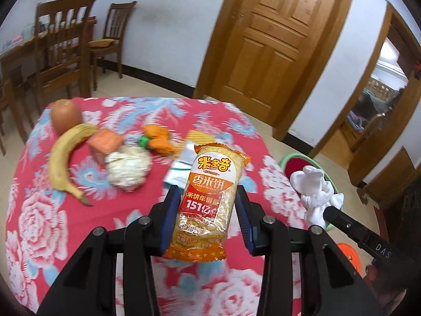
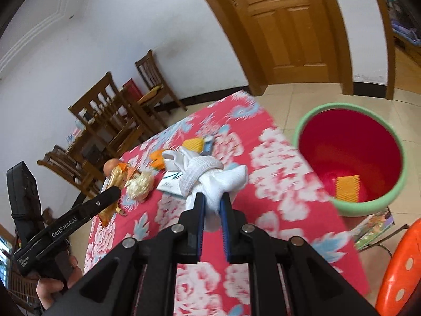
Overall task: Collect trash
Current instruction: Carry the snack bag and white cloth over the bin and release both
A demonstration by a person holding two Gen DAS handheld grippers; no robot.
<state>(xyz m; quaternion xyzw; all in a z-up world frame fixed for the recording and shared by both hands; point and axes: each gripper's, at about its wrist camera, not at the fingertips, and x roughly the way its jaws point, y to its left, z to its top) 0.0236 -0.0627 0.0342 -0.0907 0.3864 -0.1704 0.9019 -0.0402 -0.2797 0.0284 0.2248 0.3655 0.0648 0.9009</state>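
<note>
My left gripper (image 1: 208, 192) is shut on an orange rice-cracker packet (image 1: 208, 197) and holds it above the red floral table (image 1: 52, 223). My right gripper (image 2: 212, 202) is shut on a knotted white cloth bundle (image 2: 208, 176), held above the table's right side, beside the bin. The bundle also shows in the left wrist view (image 1: 315, 187). A red bin with a green rim (image 2: 350, 158) stands on the floor past the table's right edge; an orange piece (image 2: 347, 188) lies inside it. The left gripper with the packet shows at the left of the right wrist view (image 2: 113, 192).
On the table lie a banana (image 1: 63, 158), an apple (image 1: 65, 114), an orange block (image 1: 105, 142), a crumpled white ball (image 1: 129, 168), orange wrappers (image 1: 158, 138), a yellow piece (image 1: 197, 135) and a white-teal packet (image 1: 179, 166). Wooden chairs (image 1: 60, 50) stand behind. An orange stool (image 2: 400, 268) is at right.
</note>
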